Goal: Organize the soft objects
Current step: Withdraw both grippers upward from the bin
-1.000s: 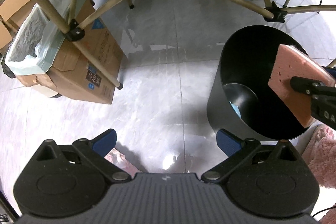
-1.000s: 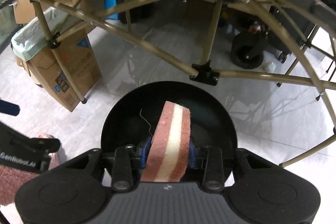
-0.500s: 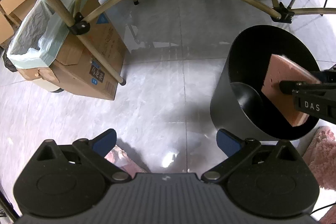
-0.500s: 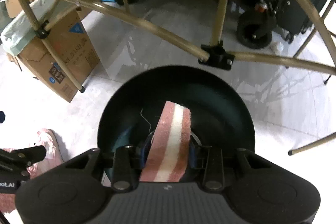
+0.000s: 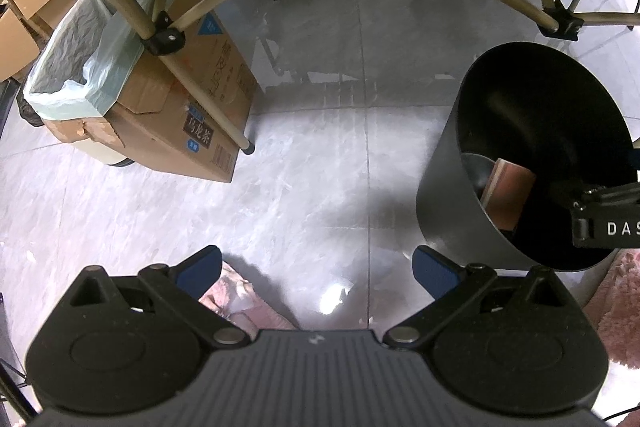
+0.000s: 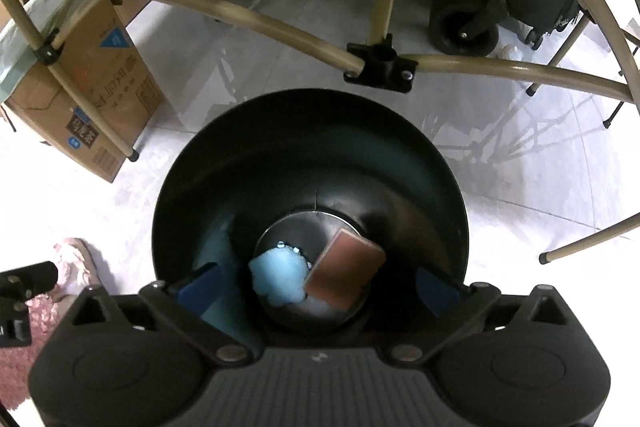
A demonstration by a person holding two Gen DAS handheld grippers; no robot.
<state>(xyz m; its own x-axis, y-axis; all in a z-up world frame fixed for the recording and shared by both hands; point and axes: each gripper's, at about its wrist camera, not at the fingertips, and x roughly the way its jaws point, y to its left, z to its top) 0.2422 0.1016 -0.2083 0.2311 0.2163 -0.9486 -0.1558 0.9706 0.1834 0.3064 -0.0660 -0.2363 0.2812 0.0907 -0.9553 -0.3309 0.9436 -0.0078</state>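
Note:
A black round bin (image 6: 400,131) stands on the floor below my right gripper (image 6: 316,291), which is open over its mouth with nothing between its fingers. At the bin's bottom lie a reddish-brown sponge (image 6: 346,273) and a light blue fluffy object (image 6: 278,277), side by side. The left wrist view shows the same bin (image 5: 444,187) at the right with the sponge (image 5: 506,195) inside, and my right gripper's finger reaching over the rim. My left gripper (image 5: 316,267) is open above the floor, left of the bin. Pink fluffy fabric (image 5: 240,297) lies beneath it.
A folding table's tan metal legs (image 5: 208,103) cross above the floor. A cardboard box (image 5: 188,107) with a green bag liner (image 5: 84,67) stands at the left. More pink fluffy fabric (image 5: 618,311) lies right of the bin. Wheeled black equipment (image 6: 464,23) sits behind. Grey tiled floor (image 5: 320,167) spreads between.
My right gripper opened and let go of the sponge, which dropped to the bottom of the bin. The left gripper drifted slightly, staying open.

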